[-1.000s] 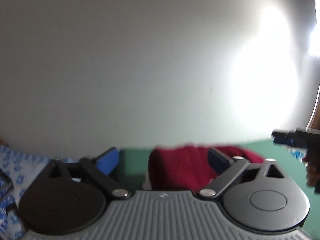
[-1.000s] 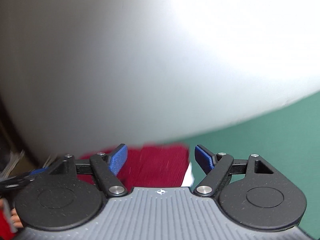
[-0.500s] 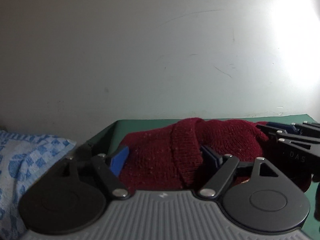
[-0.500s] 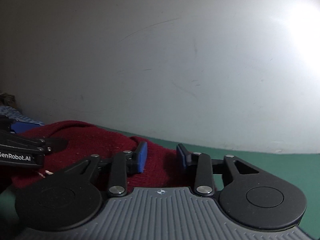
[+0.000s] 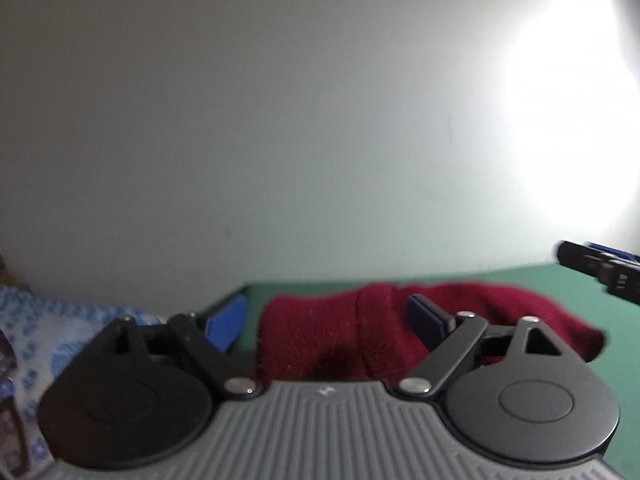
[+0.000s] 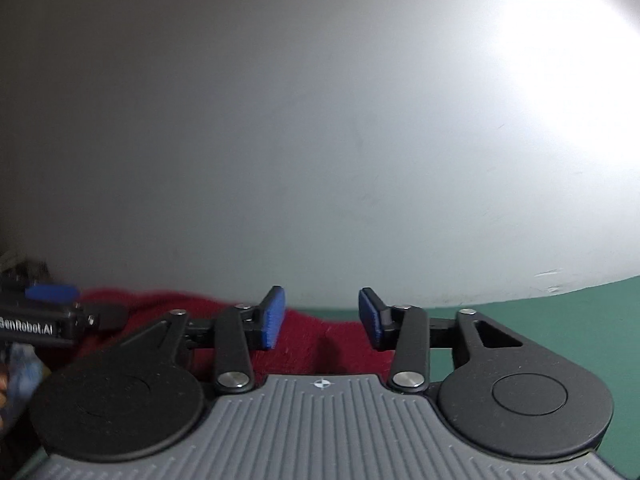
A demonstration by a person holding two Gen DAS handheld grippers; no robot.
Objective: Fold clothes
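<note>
A dark red knitted garment (image 5: 320, 332) lies bunched on the green table (image 5: 560, 284) against a white wall. My left gripper (image 5: 326, 320) is open and empty, its blue pads (image 5: 224, 322) spread wide just in front of the garment. My right gripper (image 6: 322, 316) is open and empty, low over the garment's right end (image 6: 320, 344). The right gripper shows at the far right of the left wrist view (image 5: 600, 264). The left gripper shows at the left edge of the right wrist view (image 6: 44, 316).
A blue and white patterned cloth (image 5: 48, 332) lies to the left of the table. The white wall (image 5: 280, 120) stands close behind the garment. Green table surface (image 6: 560, 308) extends to the right.
Both grippers have pulled back from the garment and tilted up. The right gripper's jaws have opened wider. The garment lies in the same place.
</note>
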